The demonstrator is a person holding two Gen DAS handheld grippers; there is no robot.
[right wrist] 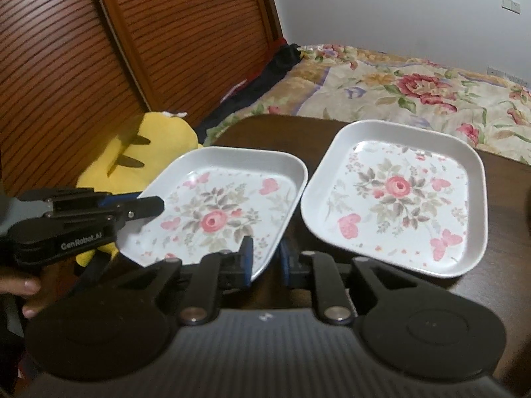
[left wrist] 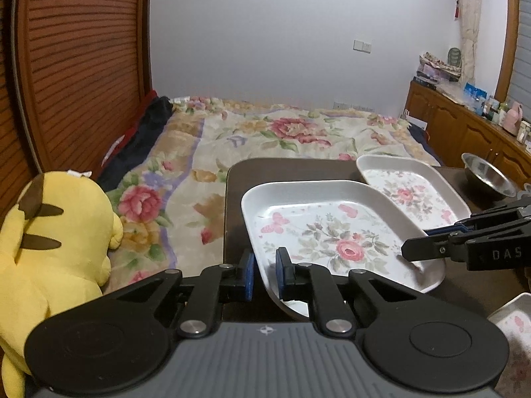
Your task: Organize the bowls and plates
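Nearest the lens, the left tool (left wrist: pixel 265 273) pinches the near rim of a white square melamine plate printed with a pink rose and butterflies (left wrist: pixel 332 242), one blue pad (left wrist: pixel 247 273) outside the wall and the other inside. The right tool (right wrist: pixel 265 260) is clenched on the same plate's opposite edge in the same way, and its black finger reaches across the rim in the left view. Holding two sides looks meant to keep the shallow dish level, since a single pinch on one rim would let it tip. The plate appears tilted and raised off the dark brown wooden counter (right wrist: pixel 318 132), probably so it can be carried over for stacking.

Just beside it, apart by a narrow gap, a second matching floral plate (right wrist: pixel 398 195) lies flat on the counter, the likely stacking target. A shiny steel bowl (left wrist: pixel 488 175) sits further right. Beyond the counter lie a flower-patterned bedspread (left wrist: pixel 282 132) and a yellow plush toy (left wrist: pixel 56 232).
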